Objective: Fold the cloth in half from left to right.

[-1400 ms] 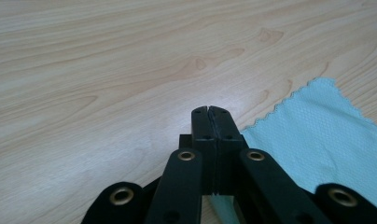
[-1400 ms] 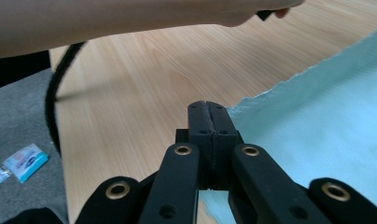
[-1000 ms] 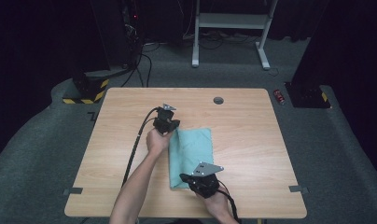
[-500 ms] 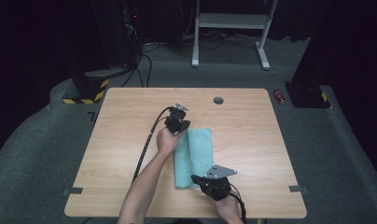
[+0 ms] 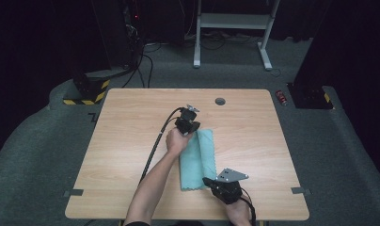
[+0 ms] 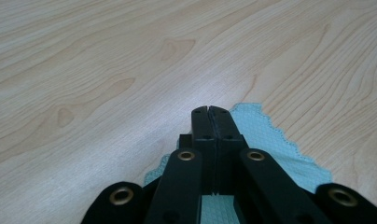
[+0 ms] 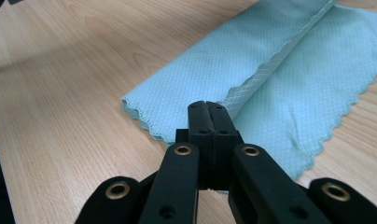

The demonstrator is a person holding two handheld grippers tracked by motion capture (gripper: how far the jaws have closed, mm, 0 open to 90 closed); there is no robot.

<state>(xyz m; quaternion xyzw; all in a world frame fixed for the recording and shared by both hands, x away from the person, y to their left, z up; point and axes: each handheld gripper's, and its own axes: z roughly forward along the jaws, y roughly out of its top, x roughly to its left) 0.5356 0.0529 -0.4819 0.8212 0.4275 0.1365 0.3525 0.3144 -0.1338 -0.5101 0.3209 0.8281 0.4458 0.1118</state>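
Note:
A teal cloth lies lengthwise on the wooden table, its left part folded over toward the right. My left gripper is at the cloth's far end, jaws pressed together on the cloth. In the left gripper view the shut left gripper sits over the cloth, whose scalloped corner shows just right of the tips. My right gripper is at the near end. In the right gripper view the right gripper is shut where the folded flap's edge of the cloth meets the tips.
A round cable hole sits near the table's far edge. Grey tape tabs mark the near corners. A red can lies on the floor beyond the right corner. Bare wood spreads left and right of the cloth.
Both grippers have carried the cloth's left edge to the right, so the cloth looks narrower. The left forearm has swung rightward with it.

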